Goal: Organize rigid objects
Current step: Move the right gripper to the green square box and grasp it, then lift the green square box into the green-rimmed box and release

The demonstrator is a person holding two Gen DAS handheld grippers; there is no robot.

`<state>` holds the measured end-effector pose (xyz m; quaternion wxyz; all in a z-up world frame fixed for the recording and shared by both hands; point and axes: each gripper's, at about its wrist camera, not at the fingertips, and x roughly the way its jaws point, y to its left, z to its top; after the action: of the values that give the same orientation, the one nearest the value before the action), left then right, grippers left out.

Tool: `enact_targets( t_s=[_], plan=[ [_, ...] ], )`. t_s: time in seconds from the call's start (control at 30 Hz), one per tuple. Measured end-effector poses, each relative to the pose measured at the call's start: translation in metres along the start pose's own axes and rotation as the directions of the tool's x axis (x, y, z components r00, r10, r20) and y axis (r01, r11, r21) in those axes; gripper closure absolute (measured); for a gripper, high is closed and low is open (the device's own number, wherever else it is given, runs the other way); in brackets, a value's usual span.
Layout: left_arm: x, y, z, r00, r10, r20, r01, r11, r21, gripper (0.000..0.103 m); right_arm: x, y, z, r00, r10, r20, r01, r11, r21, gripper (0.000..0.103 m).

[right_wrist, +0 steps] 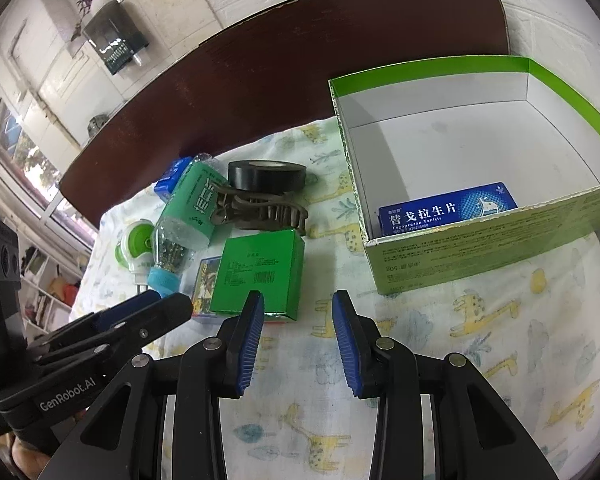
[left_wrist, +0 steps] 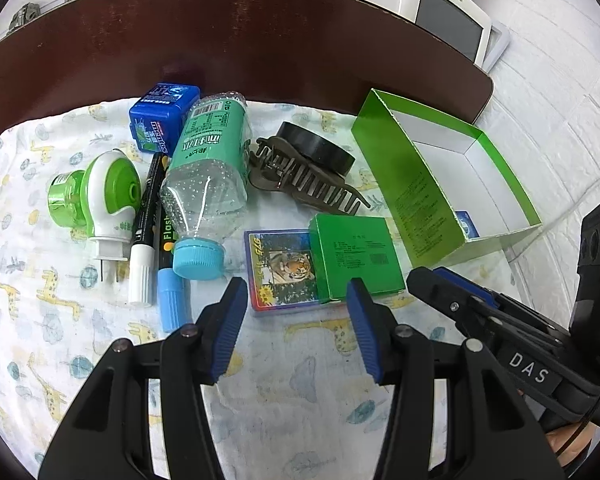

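Table (left_wrist: 260, 40): dark wood, part covered by a giraffe-print cloth (left_wrist: 80, 340).
Green box (right_wrist: 480, 248): open, at the cloth's right side; blue tablet carton (right_wrist: 448, 210) inside, against the near wall.
Bottle (left_wrist: 208, 176): lying flat, blue cap toward the tongs.
Small green carton (left_wrist: 356, 256): resting partly on the tiger card pack (left_wrist: 280, 272).
Left tongs (left_wrist: 298, 300): spread, empty, just short of the card pack.
Right tongs (right_wrist: 298, 312): spread, empty, over bare cloth.

- a small green cardboard box (left_wrist: 356, 258) rests partly on a tiger-print card pack (left_wrist: 278, 270)
- left of them lies a clear plastic bottle (left_wrist: 208, 172)
- right stands an open green carton (right_wrist: 500, 240) with a blue tablet box (right_wrist: 446, 210) inside
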<state>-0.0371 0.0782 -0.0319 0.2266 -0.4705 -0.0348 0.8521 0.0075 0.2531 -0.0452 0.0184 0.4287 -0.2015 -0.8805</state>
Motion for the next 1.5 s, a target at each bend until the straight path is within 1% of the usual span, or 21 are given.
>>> enact_targets(
  t_s=[0.2,0.33,0.4,0.47,0.53,0.6,0.67,0.7,0.87,1.0,1.17,1.23,1.27,1.33,1.37,1.4,1.5],
  plan=[
    [0.008,-0.002,0.004,1.0,-0.021,-0.015,0.021,1.0,-0.003,0.053,0.014,-0.007,0.003,0.999,0.033,-0.022,-0.031,0.996,0.082,0.066],
    [0.016,0.001,0.009,0.998,-0.054,-0.026,0.052,0.998,-0.044,0.054,0.021,-0.012,0.006,0.997,0.073,-0.02,-0.07,0.989,0.127,0.066],
    [0.022,0.001,0.013,0.997,-0.074,-0.032,0.072,0.996,-0.057,0.061,0.026,-0.013,0.006,0.997,0.072,-0.024,-0.068,0.988,0.136,0.066],
    [0.03,-0.001,0.017,0.994,-0.094,-0.053,0.091,0.994,-0.064,0.079,0.029,-0.018,0.007,0.996,0.091,-0.023,-0.086,0.983,0.162,0.066],
    [0.035,-0.002,0.018,0.989,-0.139,-0.059,0.135,0.988,-0.073,0.087,0.033,-0.019,0.009,0.993,0.111,-0.028,-0.104,0.979,0.174,0.066],
    [0.034,-0.002,0.016,0.988,-0.148,-0.054,0.144,0.987,-0.068,0.087,0.037,-0.022,0.011,0.99,0.134,-0.042,-0.124,0.975,0.185,0.066],
    [0.03,-0.002,0.013,0.987,-0.15,-0.064,0.146,0.987,-0.061,0.088,0.04,-0.024,0.01,0.979,0.193,-0.068,-0.175,0.962,0.211,0.07],
    [0.026,-0.002,0.011,0.987,-0.145,-0.067,0.142,0.988,-0.058,0.088,0.041,-0.024,0.008,0.973,0.215,-0.082,-0.193,0.956,0.219,0.07],
    [0.005,0.0,-0.007,0.991,-0.116,-0.063,0.115,0.993,-0.017,0.088,0.034,-0.009,-0.001,0.968,0.221,-0.115,-0.199,0.964,0.175,0.07],
    [-0.012,0.008,-0.025,0.994,-0.092,-0.059,0.091,0.996,-0.012,0.088,0.027,0.006,-0.014,0.962,0.235,-0.139,-0.217,0.967,0.136,0.07],
    [-0.019,0.015,-0.051,0.992,-0.073,-0.098,0.072,0.997,-0.01,0.088,0.022,0.023,-0.036,0.955,0.235,-0.182,-0.223,0.971,0.085,0.07],
    [-0.018,0.019,-0.061,0.99,-0.087,-0.114,0.086,0.996,-0.014,0.087,0.024,0.025,-0.046,0.95,0.227,-0.216,-0.216,0.974,0.076,0.07],
    [-0.018,0.021,-0.065,0.99,-0.084,-0.115,0.082,0.996,-0.016,0.084,0.025,0.027,-0.05,0.947,0.223,-0.231,-0.211,0.975,0.073,0.07],
    [-0.016,0.023,-0.071,0.989,-0.075,-0.129,0.073,0.997,-0.017,0.082,0.027,0.027,-0.059,0.943,0.212,-0.259,-0.203,0.977,0.061,0.07],
    [-0.015,0.025,-0.073,0.989,-0.073,-0.132,0.071,0.997,-0.021,0.079,0.024,0.026,-0.061,0.945,0.213,-0.248,-0.207,0.977,0.051,0.07],
    [-0.016,0.026,-0.073,0.989,-0.072,-0.126,0.069,0.997,-0.028,0.077,0.021,0.026,-0.062,0.951,0.193,-0.241,-0.191,0.981,0.032,0.07],
    [-0.017,0.032,-0.071,0.992,-0.068,-0.109,0.063,0.997,-0.047,0.076,0.009,0.027,-0.057,0.977,0.112,-0.183,-0.122,0.992,-0.04,0.07]
  ],
)
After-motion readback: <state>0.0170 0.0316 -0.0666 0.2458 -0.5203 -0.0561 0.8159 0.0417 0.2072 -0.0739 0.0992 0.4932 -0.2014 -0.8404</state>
